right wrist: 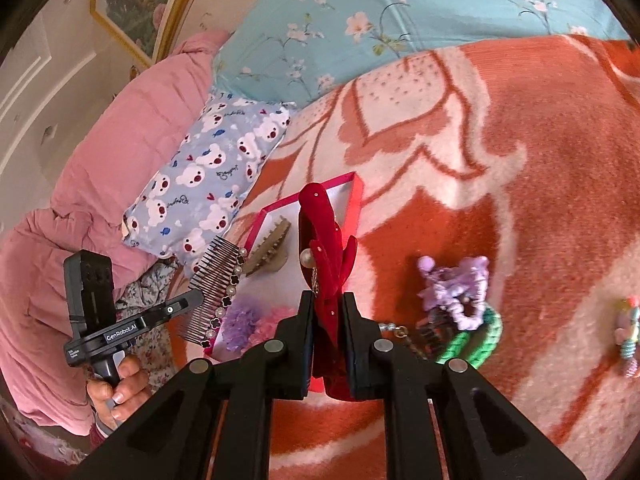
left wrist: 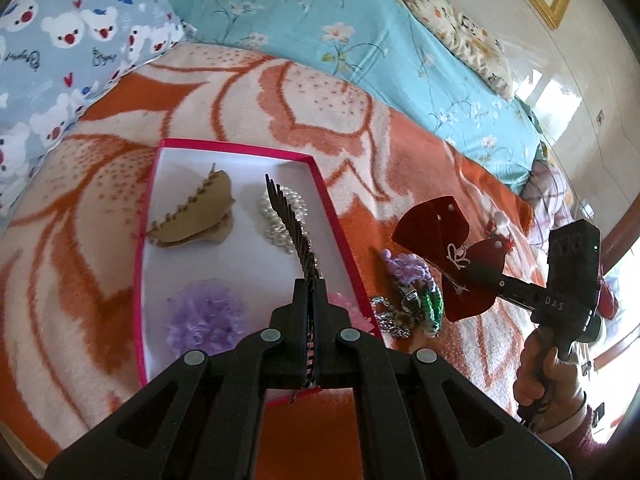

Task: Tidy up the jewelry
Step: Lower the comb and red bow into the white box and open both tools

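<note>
The left gripper [left wrist: 311,292] is clamped shut on a dark hair comb [left wrist: 291,224]. In the left wrist view the comb shows edge-on, its teeth fanning out over the pink-rimmed box [left wrist: 236,147]. From the right wrist view the same comb [right wrist: 218,292] appears broadside, with a row of pearl and black clover trims along its spine, held beside the near left edge of the box [right wrist: 352,216].

The right gripper [right wrist: 326,308] is closed on a red velvet bow clip [right wrist: 326,240] with a pearl at its centre. In the left wrist view the bow [left wrist: 448,248] hangs above the blanket, to the right of the box and over a pile of loose pieces.

The box lies on an orange and cream flowered blanket [left wrist: 248,80]. Inside it:
- a tan claw clip [left wrist: 196,212] at the far left;
- a pearl piece [left wrist: 280,216] to its right, partly behind the comb;
- a lilac fluffy scrunchie [left wrist: 204,316] at the near left;
- a pink fluffy item [left wrist: 344,304] just beside it, mostly hidden by the gripper.

Outside the box, to its right, the pile holds a purple knitted scrunchie [right wrist: 456,288], a green band [right wrist: 476,340] and a silver chain [left wrist: 390,316]. A small multicoloured piece [right wrist: 626,336] lies well apart at the far right; its kind cannot be told.

A bear-print pillow [left wrist: 60,40] and a turquoise floral cover [left wrist: 320,12] lie beyond the blanket. A hand [right wrist: 120,392] holds the left gripper's grip.
</note>
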A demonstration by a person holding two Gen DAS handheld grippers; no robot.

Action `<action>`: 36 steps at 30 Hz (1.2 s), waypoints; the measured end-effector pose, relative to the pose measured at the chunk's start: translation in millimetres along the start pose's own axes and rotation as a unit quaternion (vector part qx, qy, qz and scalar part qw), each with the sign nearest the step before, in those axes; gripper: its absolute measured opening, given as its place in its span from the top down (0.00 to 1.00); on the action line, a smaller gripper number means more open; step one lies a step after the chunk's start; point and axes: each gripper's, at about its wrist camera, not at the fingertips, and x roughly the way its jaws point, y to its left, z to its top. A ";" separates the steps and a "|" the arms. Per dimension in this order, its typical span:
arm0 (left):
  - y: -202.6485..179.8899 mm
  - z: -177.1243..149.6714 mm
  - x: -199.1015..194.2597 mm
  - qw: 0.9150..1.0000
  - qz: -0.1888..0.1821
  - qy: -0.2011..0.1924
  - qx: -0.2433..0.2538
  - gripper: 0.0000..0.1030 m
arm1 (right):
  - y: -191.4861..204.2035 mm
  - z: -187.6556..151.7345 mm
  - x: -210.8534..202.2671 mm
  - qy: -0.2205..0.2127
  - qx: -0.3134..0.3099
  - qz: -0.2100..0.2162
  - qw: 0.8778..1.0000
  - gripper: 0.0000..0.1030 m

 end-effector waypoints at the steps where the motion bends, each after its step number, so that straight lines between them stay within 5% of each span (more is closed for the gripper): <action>1: 2.0 -0.8 -1.2 1.000 0.001 -0.001 -0.003 1.00 | 1.8 0.0 2.0 0.001 -0.001 0.002 1.000 0.89; 16: 39.1 -2.4 -1.0 0.998 0.012 -0.016 -0.056 1.00 | 42.3 2.4 51.9 0.018 -0.022 0.023 0.999 0.89; 36: 79.5 13.5 48.5 0.996 0.023 -0.006 -0.089 1.00 | 31.5 17.8 150.5 0.054 -0.009 -0.010 0.998 0.89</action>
